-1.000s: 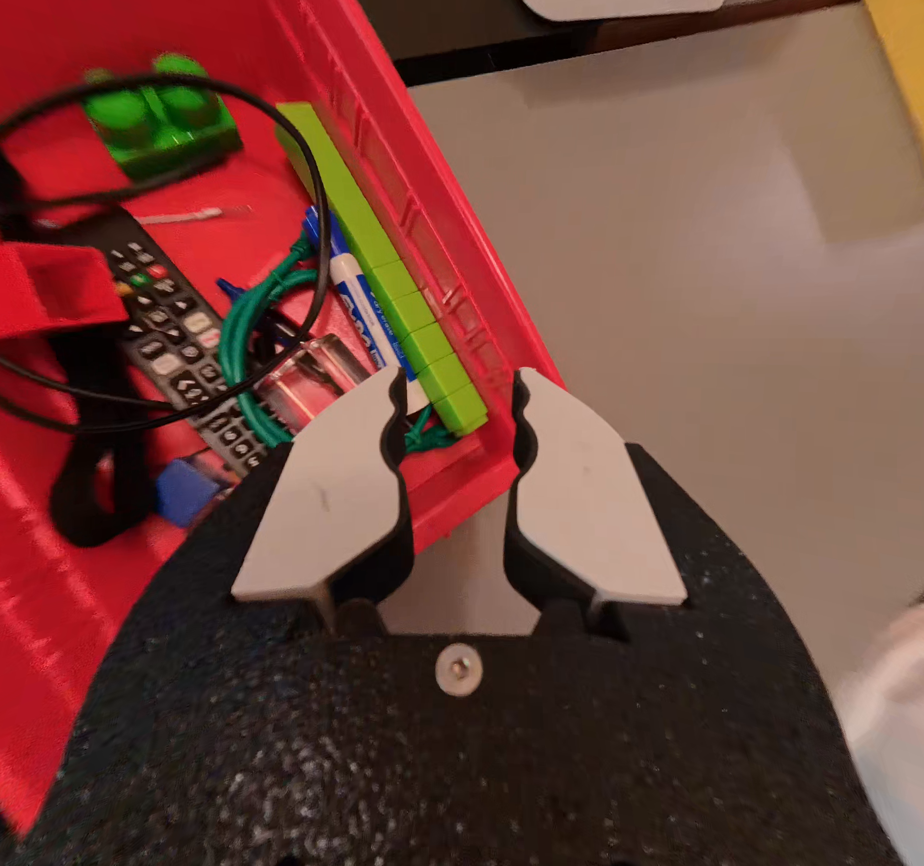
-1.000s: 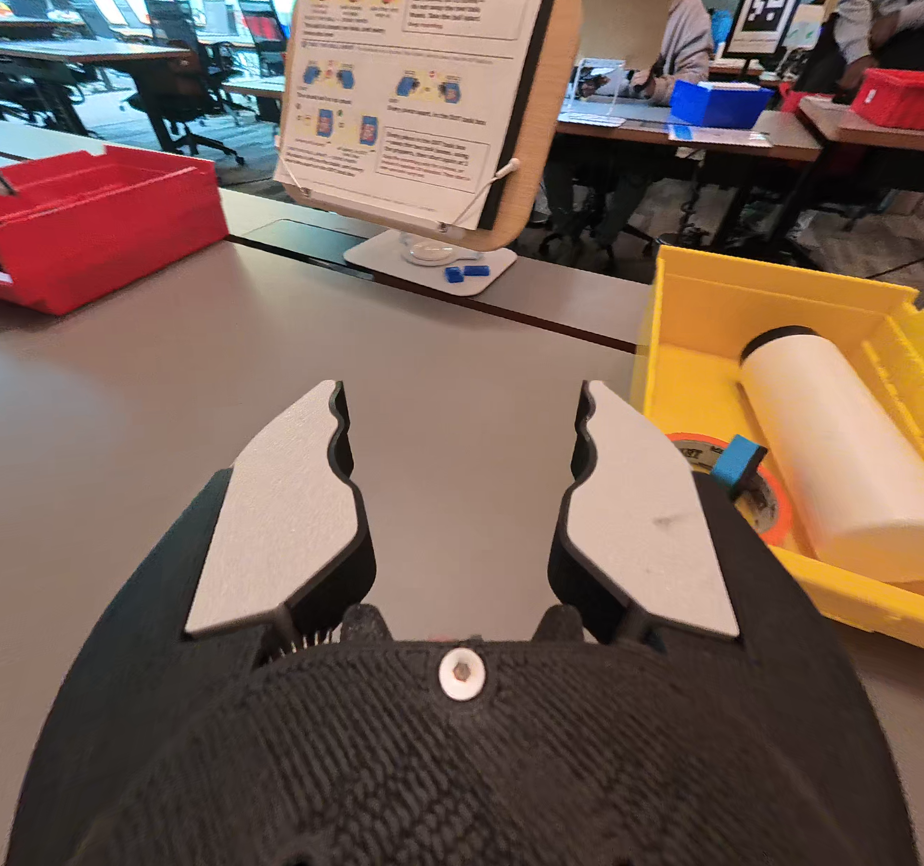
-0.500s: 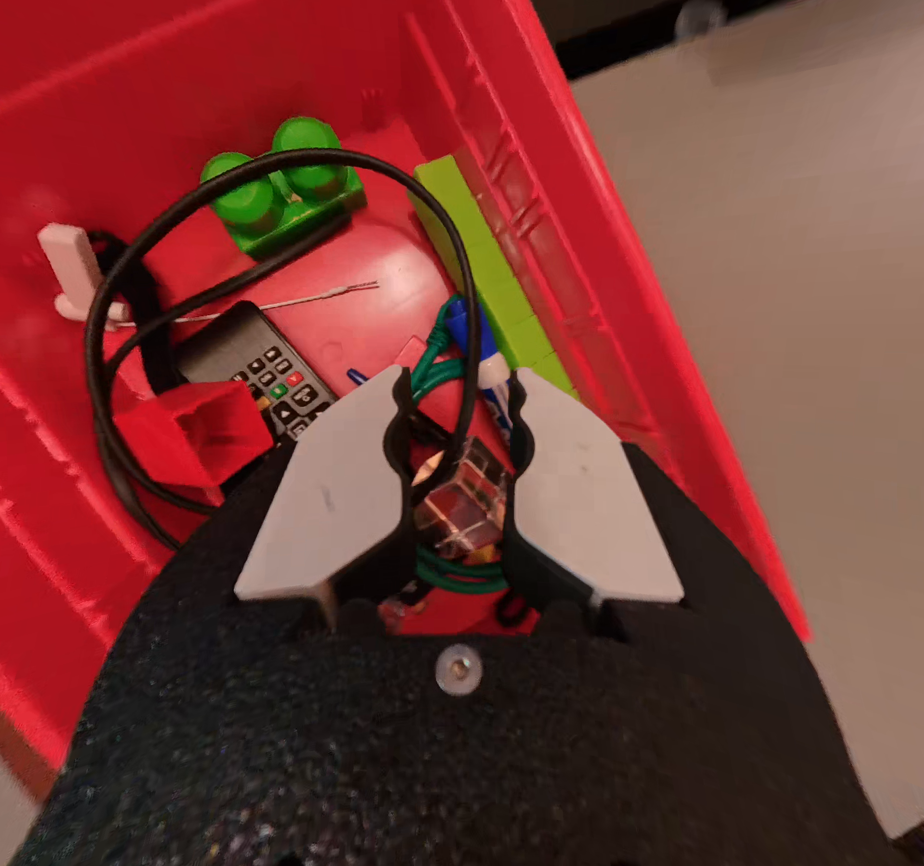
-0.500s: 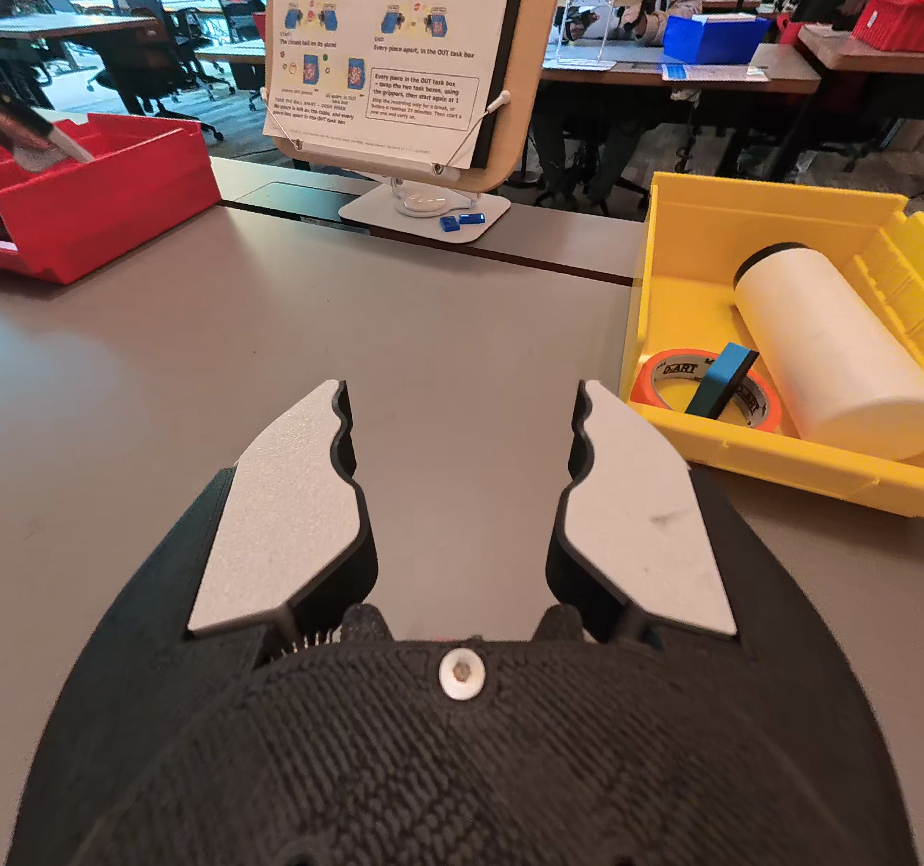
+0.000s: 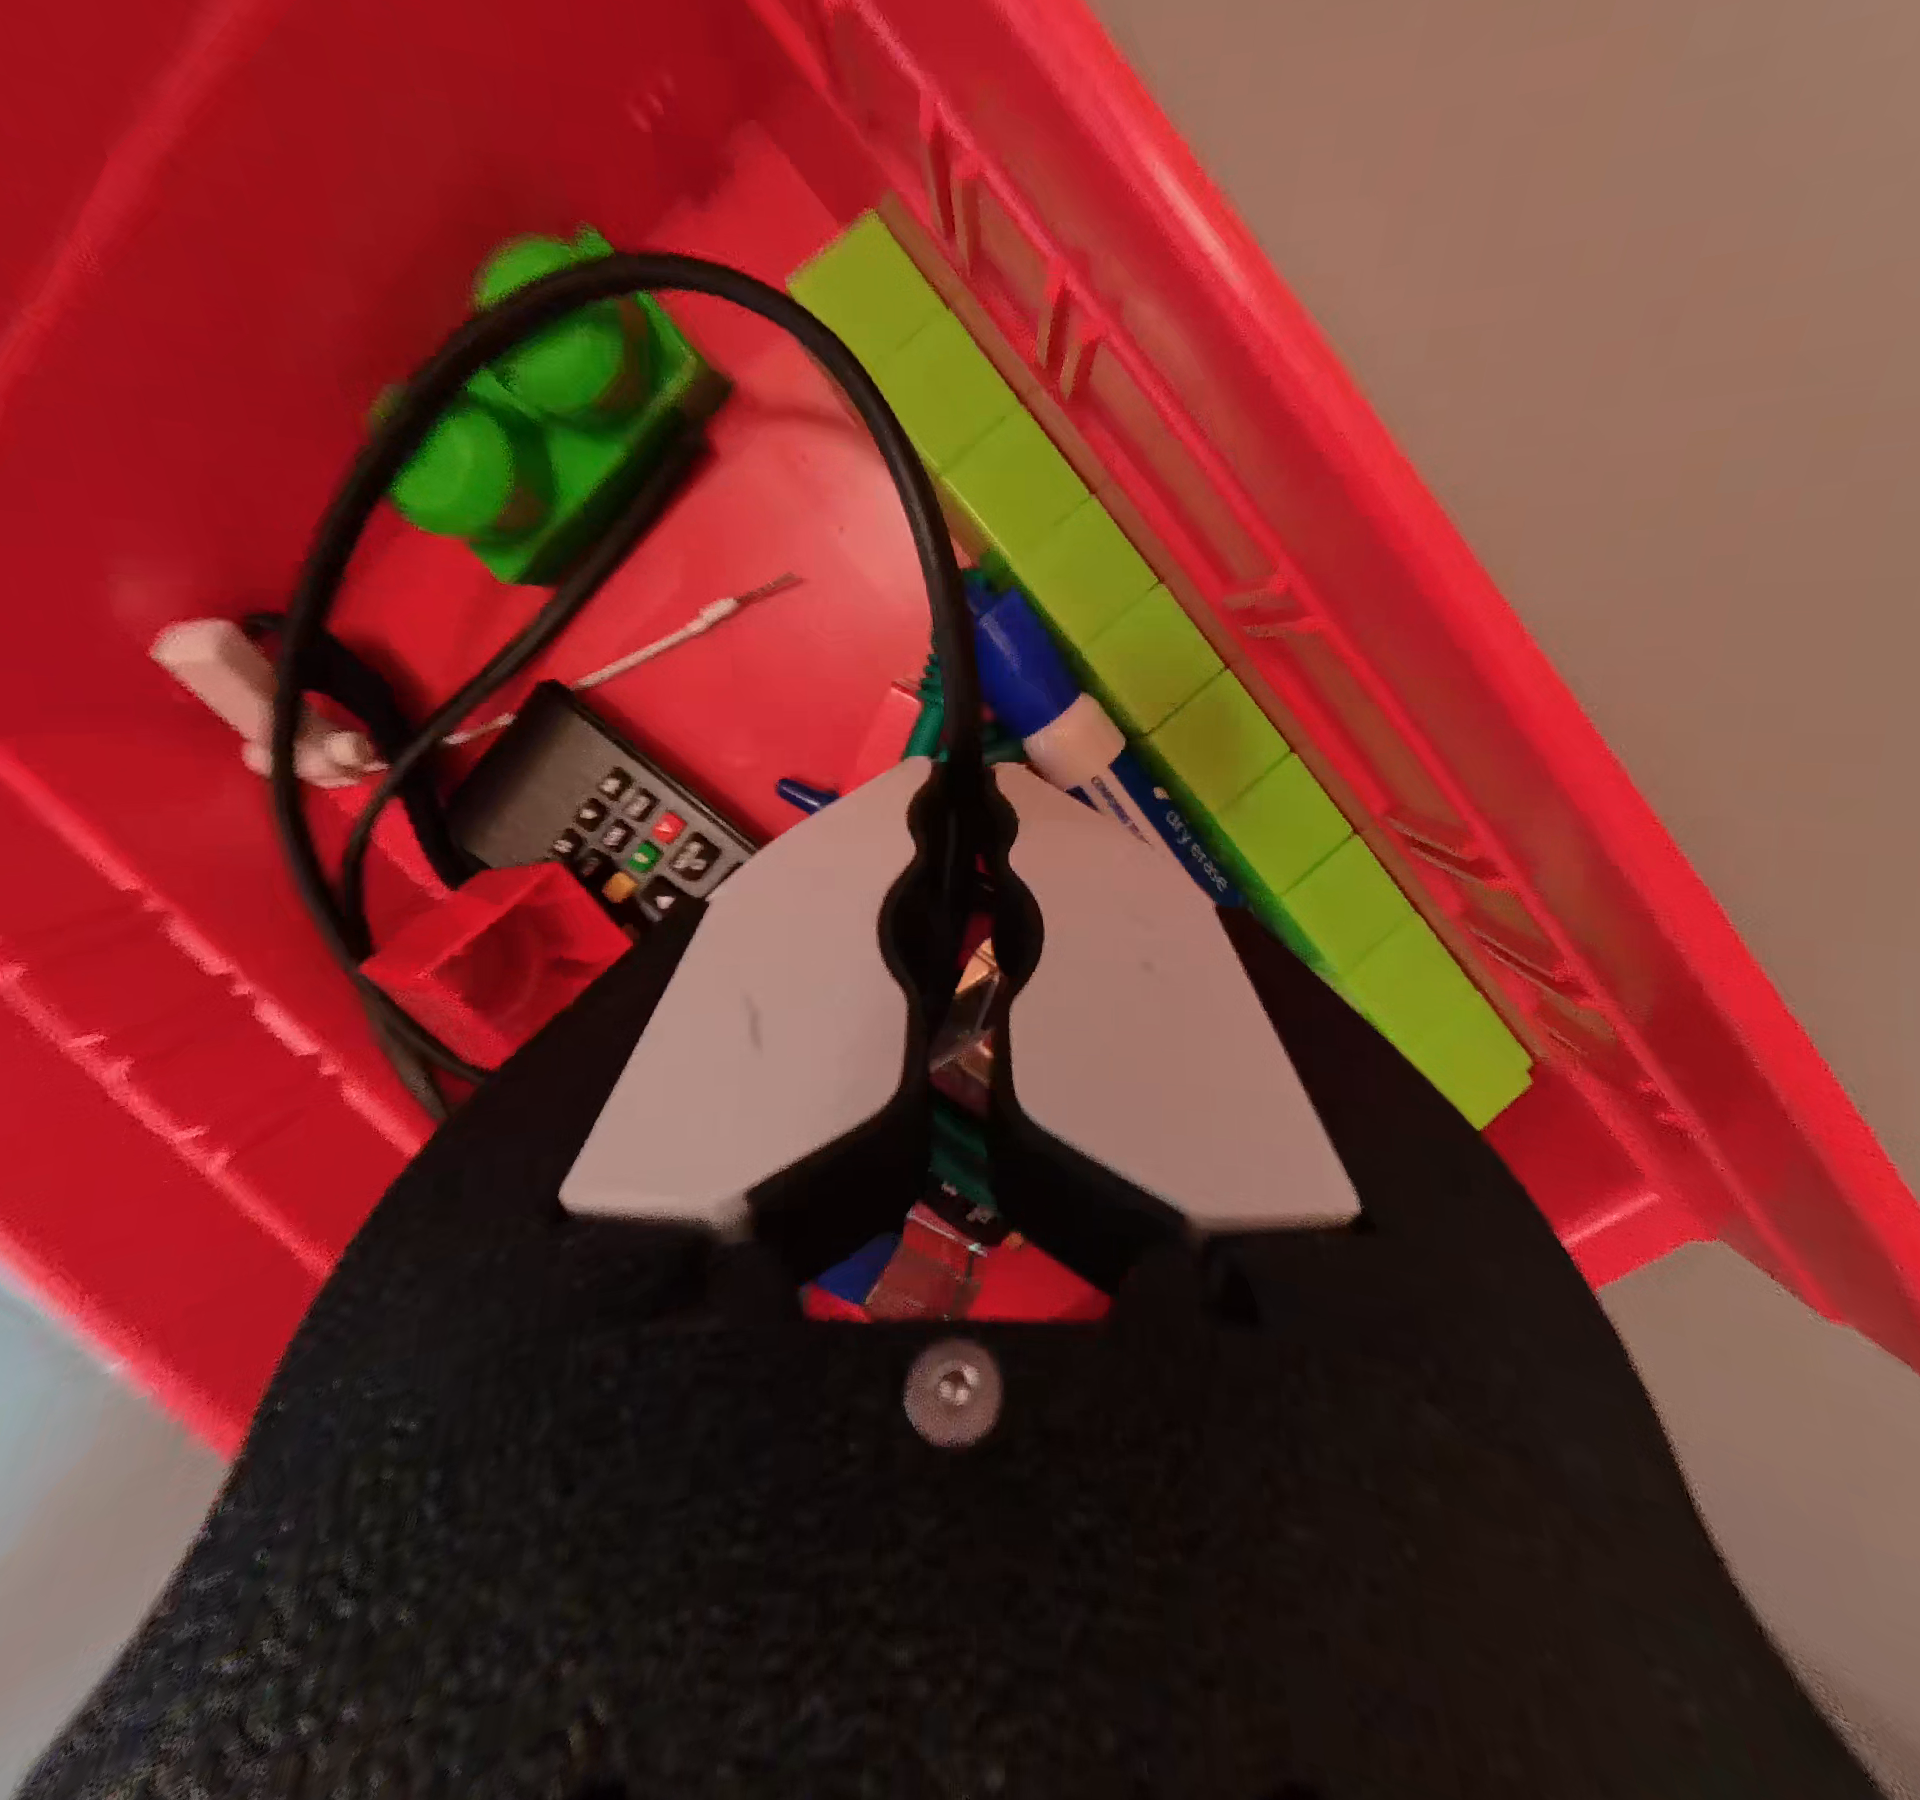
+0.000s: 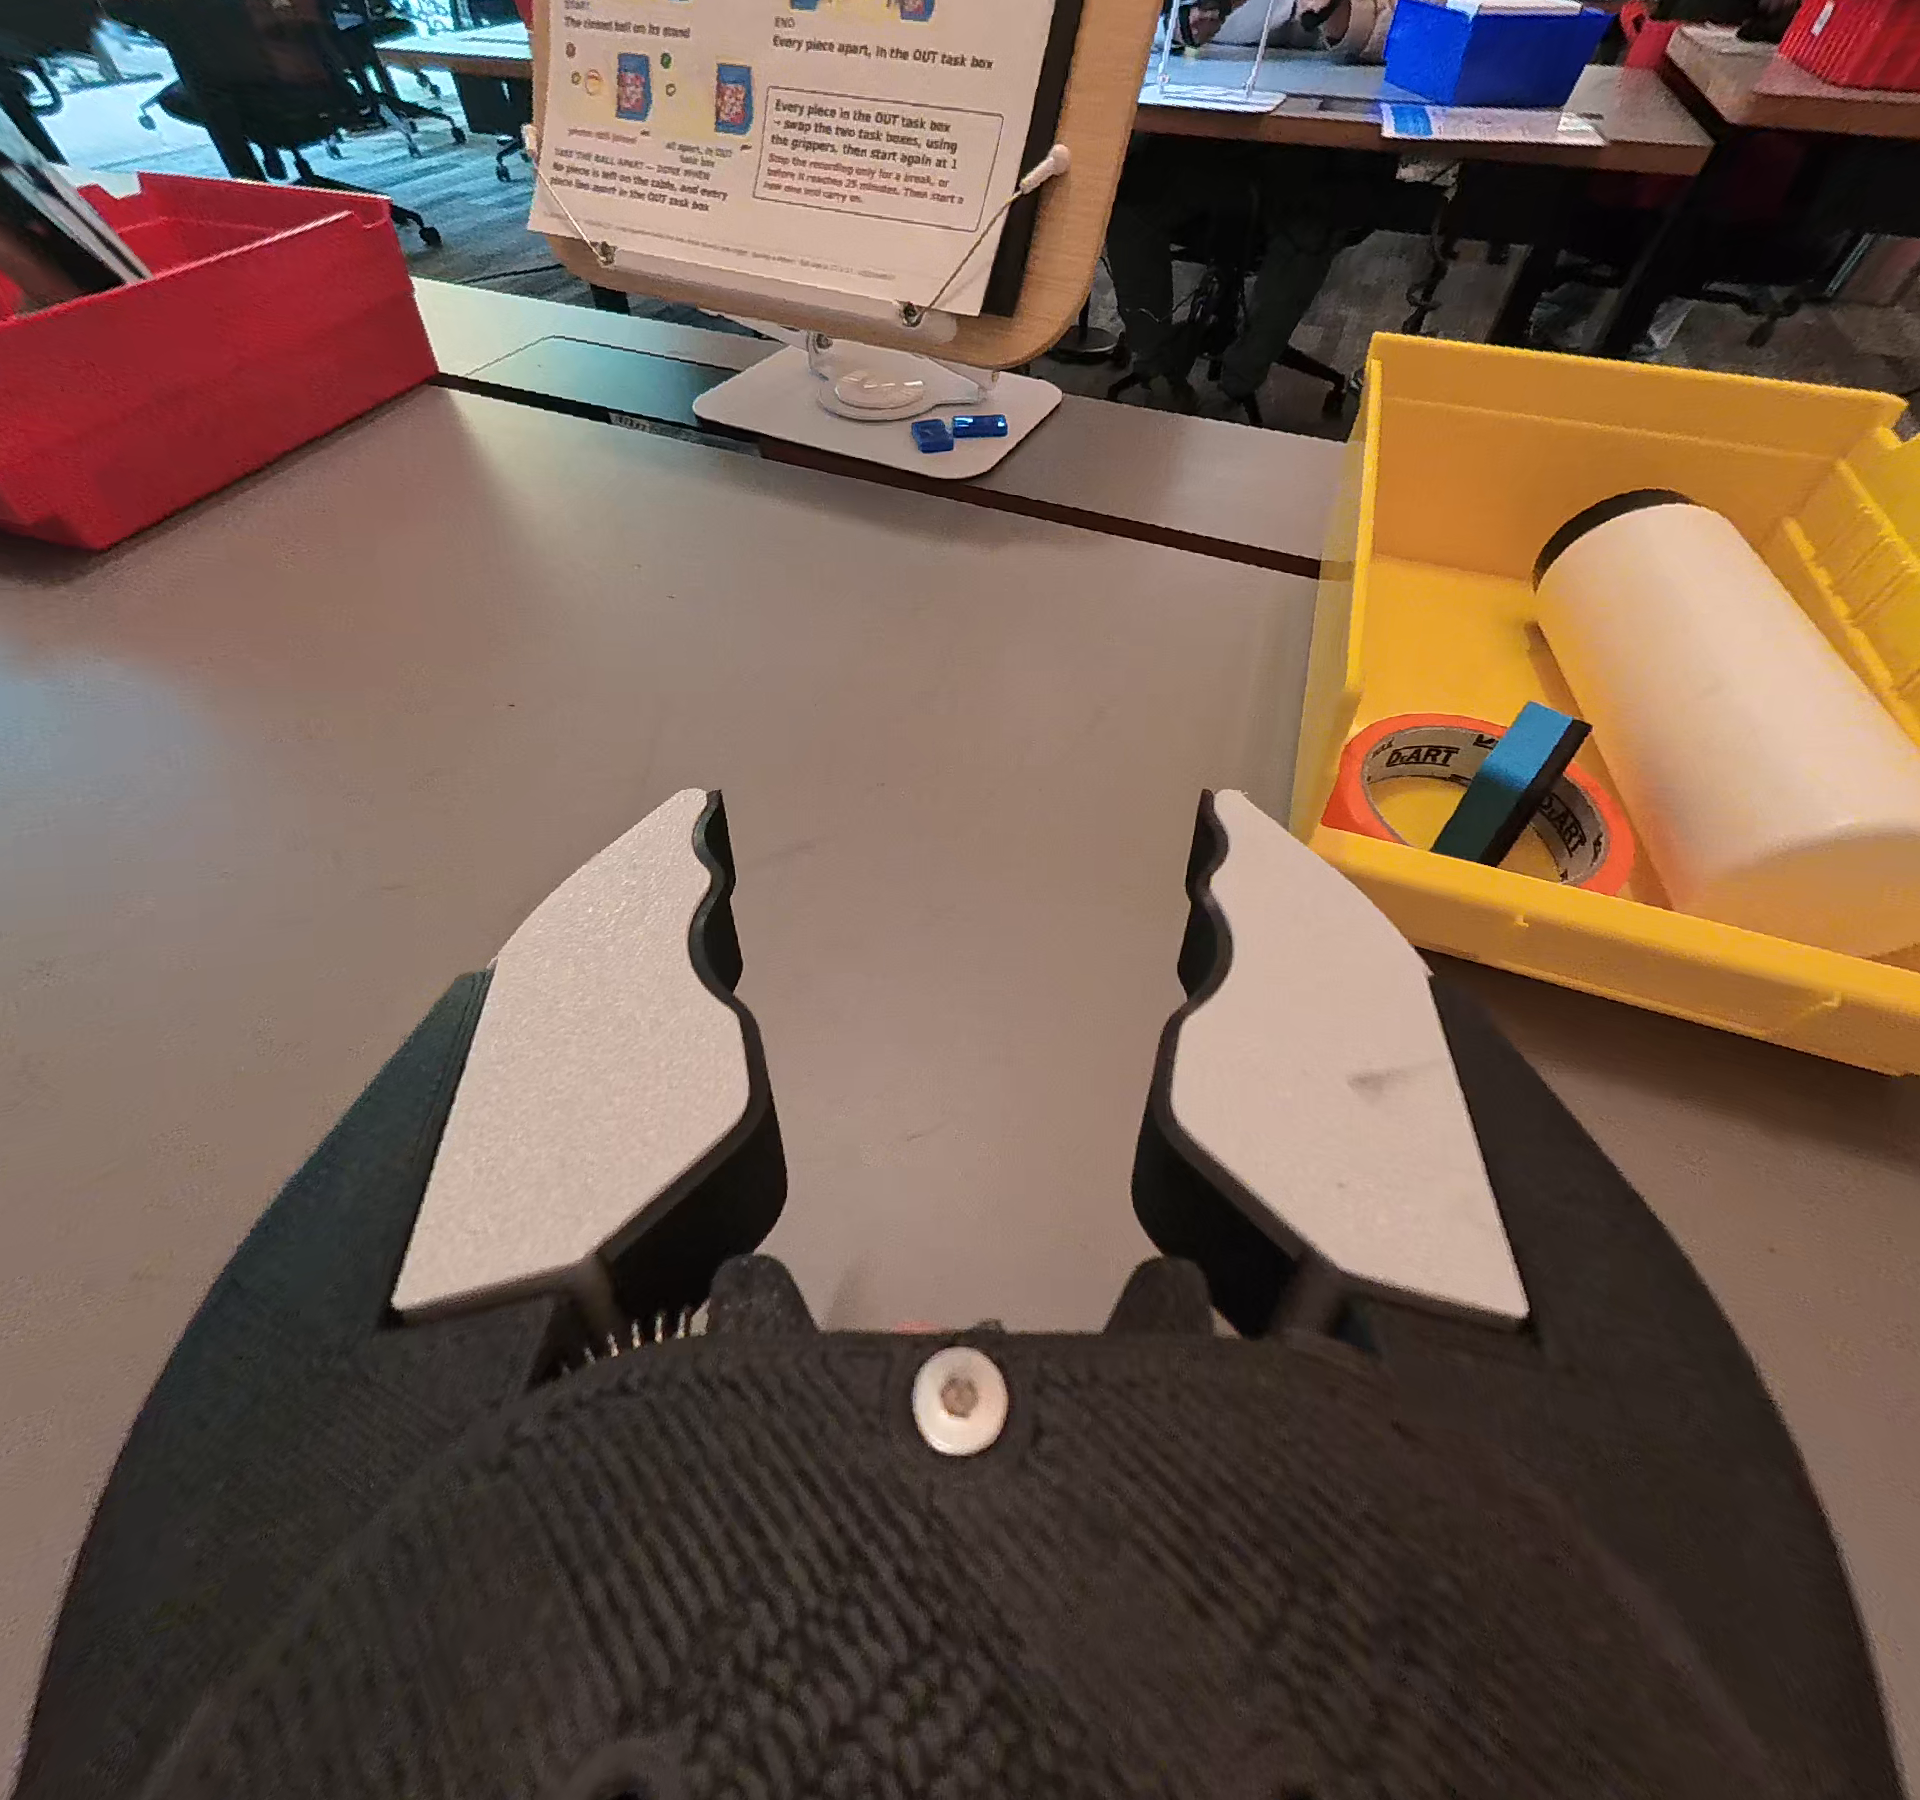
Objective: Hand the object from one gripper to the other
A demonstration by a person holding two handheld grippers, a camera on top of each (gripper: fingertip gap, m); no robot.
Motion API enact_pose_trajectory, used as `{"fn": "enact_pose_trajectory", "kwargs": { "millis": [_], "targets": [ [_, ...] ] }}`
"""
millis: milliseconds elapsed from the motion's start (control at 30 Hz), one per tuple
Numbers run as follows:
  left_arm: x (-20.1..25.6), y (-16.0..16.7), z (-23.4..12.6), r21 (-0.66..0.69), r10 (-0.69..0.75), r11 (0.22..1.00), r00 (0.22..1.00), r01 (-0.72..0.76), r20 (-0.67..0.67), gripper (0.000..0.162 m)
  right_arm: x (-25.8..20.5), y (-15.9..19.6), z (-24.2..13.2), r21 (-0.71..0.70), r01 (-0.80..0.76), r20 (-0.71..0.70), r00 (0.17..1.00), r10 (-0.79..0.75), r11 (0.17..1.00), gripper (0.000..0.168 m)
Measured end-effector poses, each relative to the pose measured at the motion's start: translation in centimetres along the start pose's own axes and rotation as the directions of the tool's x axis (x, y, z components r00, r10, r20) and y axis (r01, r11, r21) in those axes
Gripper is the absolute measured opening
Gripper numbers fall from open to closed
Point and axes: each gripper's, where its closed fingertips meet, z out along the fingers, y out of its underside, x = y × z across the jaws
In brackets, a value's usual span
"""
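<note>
My left gripper (image 5: 961, 786) is down inside the red bin (image 5: 312, 140). Its jaws are shut on a looped black cable (image 5: 831, 337), which runs straight into the narrow gap between the fingertips. A clear cube (image 5: 975, 997) and a green cord (image 5: 951, 1148) show through the gap below the fingers. My right gripper (image 6: 961, 815) is open and empty, held above the grey table (image 6: 623, 711). The red bin (image 6: 208, 379) shows at the far left in the right wrist view.
The red bin also holds a green brick (image 5: 540, 441), a lime bar (image 5: 1143, 649), a blue marker (image 5: 1049, 711), a remote (image 5: 613, 815) and a red block (image 5: 488, 950). A yellow bin (image 6: 1558, 961) at right holds a white cylinder (image 6: 1745, 732), orange tape (image 6: 1392, 763) and a blue block (image 6: 1507, 774). An instruction stand (image 6: 831, 88) is behind. The gap from one gripper's tips to the other's is roughly 65 centimetres.
My left gripper moved from the bin's corner into the bin, then closed its jaws on the black cable. My right gripper stayed open and shifted only slightly.
</note>
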Motion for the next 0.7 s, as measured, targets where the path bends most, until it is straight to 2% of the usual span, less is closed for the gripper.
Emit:
{"fn": "enact_pose_trajectory", "kwargs": {
  "millis": [133,300,467,600,700],
  "targets": [
    [-0.9,-2.6,-5.0,0.210,0.034,0.977,0.997,-0.047,0.067,0.005,-0.6,-0.6,0.1,0.019,0.008,0.021,1.000,-0.009,1.000,0.083],
    [0.9,-6.9,-16.9,0.545,0.065,0.833,0.994,-0.100,0.083,0.006,-2.6,-2.5,0.7,0.067,0.052,0.071,0.996,-0.057,0.996,0.082],
    [8.9,-9.2,-28.3,0.753,0.217,0.636,0.976,-0.167,0.033,0.005,-6.2,-4.7,1.9,0.143,0.105,0.165,0.978,-0.129,0.984,0.083],
    [16.3,-9.9,-34.1,0.827,0.353,0.515,0.935,-0.225,0.035,0.005,-10.1,-6.6,2.9,0.221,0.091,0.278,0.949,-0.152,0.971,0.083],
    [21.3,-10.7,-37.7,0.871,0.426,0.431,0.904,-0.234,0.032,0.005,-12.5,-8.5,3.2,0.269,0.135,0.313,0.924,-0.219,0.954,0.084]
  ]
}}
